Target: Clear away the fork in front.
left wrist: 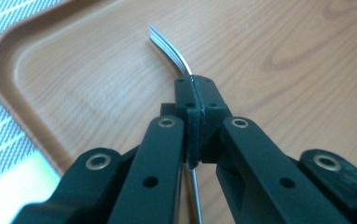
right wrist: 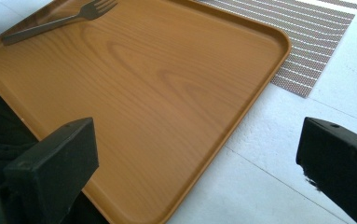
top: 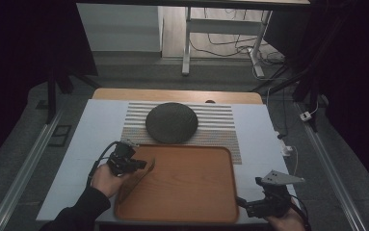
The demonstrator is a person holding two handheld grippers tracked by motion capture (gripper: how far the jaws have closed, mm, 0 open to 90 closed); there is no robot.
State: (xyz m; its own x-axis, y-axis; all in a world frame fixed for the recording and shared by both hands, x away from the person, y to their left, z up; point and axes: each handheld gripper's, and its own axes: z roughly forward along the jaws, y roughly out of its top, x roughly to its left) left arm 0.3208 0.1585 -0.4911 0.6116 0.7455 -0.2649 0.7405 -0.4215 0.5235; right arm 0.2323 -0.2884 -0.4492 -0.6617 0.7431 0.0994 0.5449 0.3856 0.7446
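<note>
Now fork (left wrist: 174, 51) clamped btwn left claw (left wrist: 195, 93) pads, over tray (left wrist: 73, 93).

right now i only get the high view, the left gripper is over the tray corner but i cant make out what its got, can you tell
Observer: The left gripper is shut on a metal fork, tines curving forward over the wooden tray.
Operator: which part of the fork is it holding
Observer: The neck just behind the tines; the handle runs back under the gripper.
Operator: and the right gripper, open or shut
Observer: The right gripper is open, its jaws wide apart at the tray's near corner with nothing between them.
Operator: anything else on the tray
Observer: No, the wood is bare from the right gripper view apart from the fork; the striped mat lies beyond the far edge.
</note>
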